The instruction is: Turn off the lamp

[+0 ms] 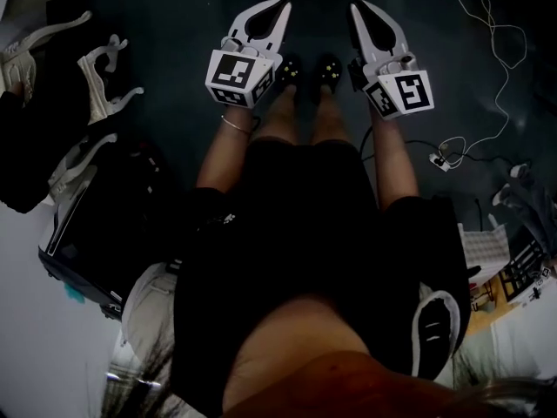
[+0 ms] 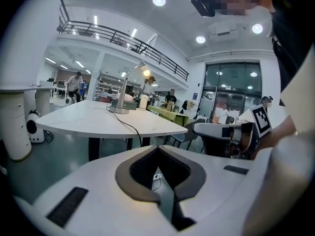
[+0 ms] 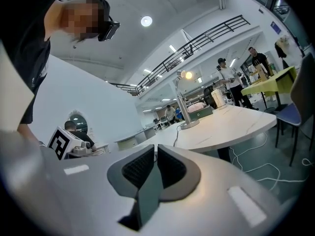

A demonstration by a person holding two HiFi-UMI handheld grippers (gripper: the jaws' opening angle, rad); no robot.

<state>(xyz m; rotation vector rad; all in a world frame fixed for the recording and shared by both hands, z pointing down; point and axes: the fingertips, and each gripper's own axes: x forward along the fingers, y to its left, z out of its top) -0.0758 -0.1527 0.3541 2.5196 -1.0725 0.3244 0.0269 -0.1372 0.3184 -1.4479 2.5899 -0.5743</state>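
Lamp (image 2: 118, 110) stands on desk (image 2: 93, 124), at 11 o'clock from left gripper (image 2: 158, 149) and 1 o'clock from right gripper (image 3: 153, 149). Head view: grippers side by side, shoes (image 1: 306, 72) between them. Floor cable (image 1: 500, 77) at 3 o'clock, probably ending at power strip (image 1: 440, 159).

The slim silver gooseneck lamp (image 2: 122, 90) (image 3: 180, 104) stands upright on the white desk (image 2: 93, 122), bulb lit.

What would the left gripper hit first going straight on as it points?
Probably the near edge of the white table with the lamp, though the left gripper may pass just under it; depth is unclear.
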